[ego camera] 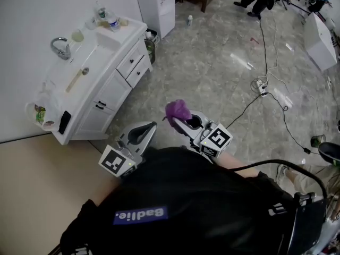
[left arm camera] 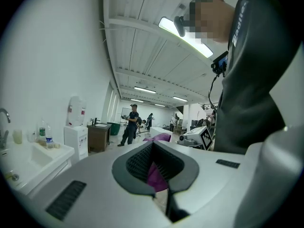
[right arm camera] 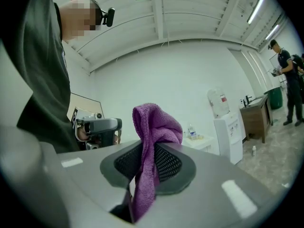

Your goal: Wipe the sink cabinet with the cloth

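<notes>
- Firstly, head view: the right gripper (ego camera: 174,120) is clenched on the crumpled purple towelling cloth (ego camera: 178,109) and holds it in the air in front of the person's black top (ego camera: 186,195). The left gripper (ego camera: 151,126) is just beside it. The white sink cabinet (ego camera: 114,92) with drawers stands well apart, against the wall (ego camera: 26,15).
- Left gripper view: the left gripper (left arm camera: 153,146) has its jaws pressed together, with nothing gripped. The cloth (left arm camera: 160,137) shows behind them.
- Right gripper view: the right gripper (right arm camera: 153,145) pinches the cloth (right arm camera: 154,122), which bulges above the jaws and hangs down below them.
</notes>
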The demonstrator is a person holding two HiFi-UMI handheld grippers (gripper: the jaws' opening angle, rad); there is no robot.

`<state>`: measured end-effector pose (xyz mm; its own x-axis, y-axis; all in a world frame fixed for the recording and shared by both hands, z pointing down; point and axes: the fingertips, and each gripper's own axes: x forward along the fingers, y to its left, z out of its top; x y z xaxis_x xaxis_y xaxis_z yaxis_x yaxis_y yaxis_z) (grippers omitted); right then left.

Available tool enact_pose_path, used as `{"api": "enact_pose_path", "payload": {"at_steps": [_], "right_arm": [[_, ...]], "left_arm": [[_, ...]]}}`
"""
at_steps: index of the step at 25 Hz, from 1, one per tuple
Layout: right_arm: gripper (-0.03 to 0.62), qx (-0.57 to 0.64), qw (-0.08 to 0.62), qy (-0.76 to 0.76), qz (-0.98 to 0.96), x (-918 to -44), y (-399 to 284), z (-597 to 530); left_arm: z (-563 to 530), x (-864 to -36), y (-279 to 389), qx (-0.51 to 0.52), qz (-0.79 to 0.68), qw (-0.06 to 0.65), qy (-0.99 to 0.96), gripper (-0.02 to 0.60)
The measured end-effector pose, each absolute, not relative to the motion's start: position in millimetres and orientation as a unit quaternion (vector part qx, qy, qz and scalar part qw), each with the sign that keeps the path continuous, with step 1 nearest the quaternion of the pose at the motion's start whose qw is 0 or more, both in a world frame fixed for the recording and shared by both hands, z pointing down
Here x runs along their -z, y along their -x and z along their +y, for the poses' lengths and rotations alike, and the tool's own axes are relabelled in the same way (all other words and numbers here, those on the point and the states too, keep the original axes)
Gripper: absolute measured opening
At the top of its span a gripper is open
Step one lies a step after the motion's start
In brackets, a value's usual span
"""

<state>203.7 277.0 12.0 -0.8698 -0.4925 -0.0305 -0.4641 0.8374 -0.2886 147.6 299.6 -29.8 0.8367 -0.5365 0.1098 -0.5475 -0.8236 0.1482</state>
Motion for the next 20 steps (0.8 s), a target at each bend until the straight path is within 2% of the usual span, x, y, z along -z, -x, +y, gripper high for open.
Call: {"api": "enact_pose_path", "payload": {"at_steps": [6,13,20], "right_arm": [[0.057,0.142,0.01,0.278,0.95,-35,-163,228],[0.057,0.148,0.002,0.316,0.937,-35,-86,152],[0.057,0.155,-0.01,0.334,0.93,-41,-39,101]], "left_arm": [[245,14,-105,-0.031,-0.267,0.084,-0.96,0.0],[162,23,-30,-0.001,-0.241,0.069,-0.968,0.0],[108,8,13,-0.008,-0.211,0.093,-0.973,0.0]]}}
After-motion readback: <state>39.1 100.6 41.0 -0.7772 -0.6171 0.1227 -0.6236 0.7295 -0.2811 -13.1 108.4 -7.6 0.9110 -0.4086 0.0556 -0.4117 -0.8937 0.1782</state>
